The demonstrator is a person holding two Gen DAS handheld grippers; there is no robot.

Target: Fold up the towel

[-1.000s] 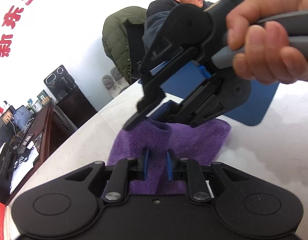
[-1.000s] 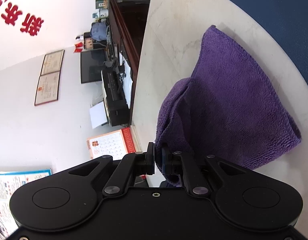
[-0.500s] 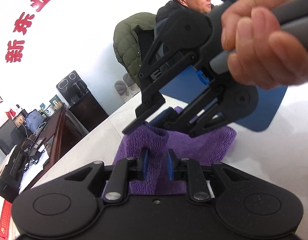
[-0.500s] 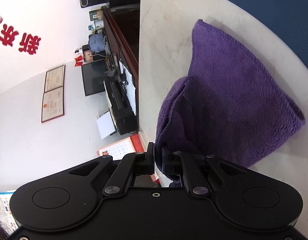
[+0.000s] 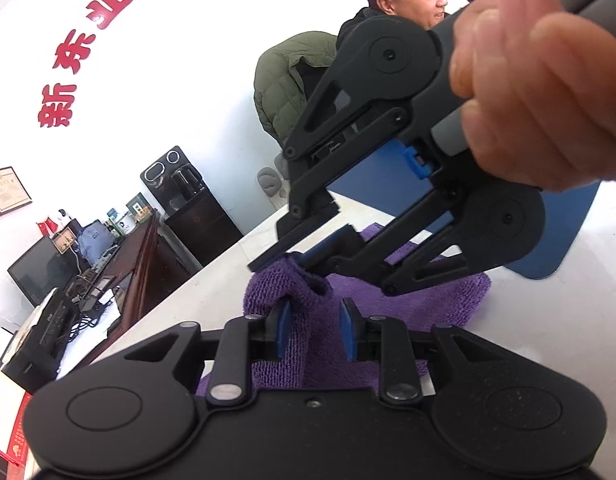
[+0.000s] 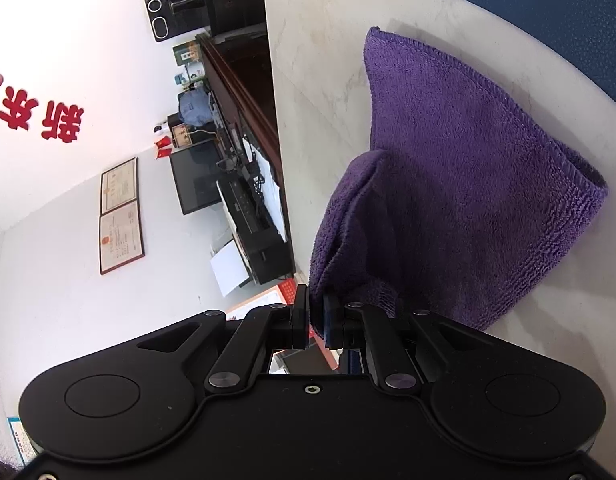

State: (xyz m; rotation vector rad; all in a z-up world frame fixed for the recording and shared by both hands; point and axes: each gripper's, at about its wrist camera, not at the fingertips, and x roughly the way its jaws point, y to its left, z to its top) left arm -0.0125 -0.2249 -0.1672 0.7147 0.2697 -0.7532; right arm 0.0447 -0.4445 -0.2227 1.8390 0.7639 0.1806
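Observation:
A purple towel (image 5: 420, 300) lies folded on the pale marble table (image 5: 568, 340). My left gripper (image 5: 315, 330) is low over its near edge, and a raised fold of towel stands between the blue pads; the jaws are opening and the pads no longer squeeze it. My right gripper (image 5: 296, 256), held by a hand (image 5: 540, 92), comes in from the upper right and pinches the lifted corner just beyond. In the right wrist view the right gripper (image 6: 316, 320) is shut on that corner, and the towel (image 6: 448, 180) drapes from it down to the table (image 6: 308, 80).
A dark blue mat (image 5: 560, 232) lies on the table behind the towel, also shown as the blue mat (image 6: 508, 0). The table's edge runs along the left, with a dark wooden desk (image 5: 140, 256) and monitors beyond it. A seated person (image 5: 388, 12) is at the back.
The left gripper's pads have spread apart around the towel fold. The right gripper kept its pinch on the corner, rolled a little, and the corner stands slightly higher.

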